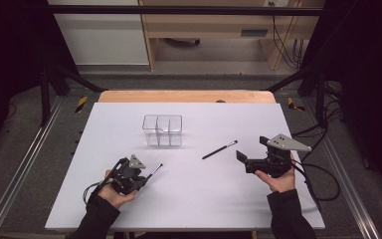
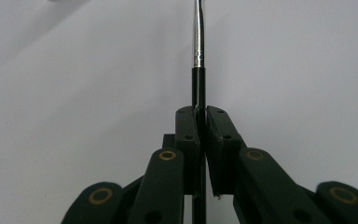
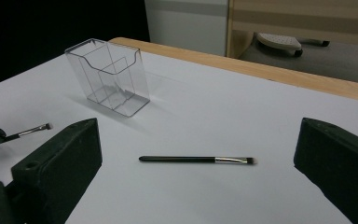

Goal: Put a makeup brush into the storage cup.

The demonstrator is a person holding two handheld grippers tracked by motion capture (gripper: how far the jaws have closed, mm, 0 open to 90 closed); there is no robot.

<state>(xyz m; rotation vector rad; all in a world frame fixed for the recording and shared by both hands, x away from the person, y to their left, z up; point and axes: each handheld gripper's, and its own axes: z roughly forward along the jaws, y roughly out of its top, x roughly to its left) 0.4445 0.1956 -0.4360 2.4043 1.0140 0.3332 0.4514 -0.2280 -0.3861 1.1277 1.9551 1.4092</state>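
Brushes: I count two, both thin and black.
Left gripper [image 2: 200, 122]: clenched on one brush [image 2: 198, 56], near the table's [image 1: 189, 199] front.
Right gripper [image 3: 196, 186]: released, the second brush [image 3: 198, 159] lying ahead.
Holder: one clear box [image 1: 162, 130], three compartments.

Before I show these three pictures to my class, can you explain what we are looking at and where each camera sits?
A person sits at a white table, holding a hand-worked claw in each hand. One camera looks down from above; the other two ride on the claws, looking along their black jaws. The left claw is shut on a thin make-up brush. The right claw is open, with a second brush lying on the table ahead of it. A clear plastic holder with compartments stands farther back.
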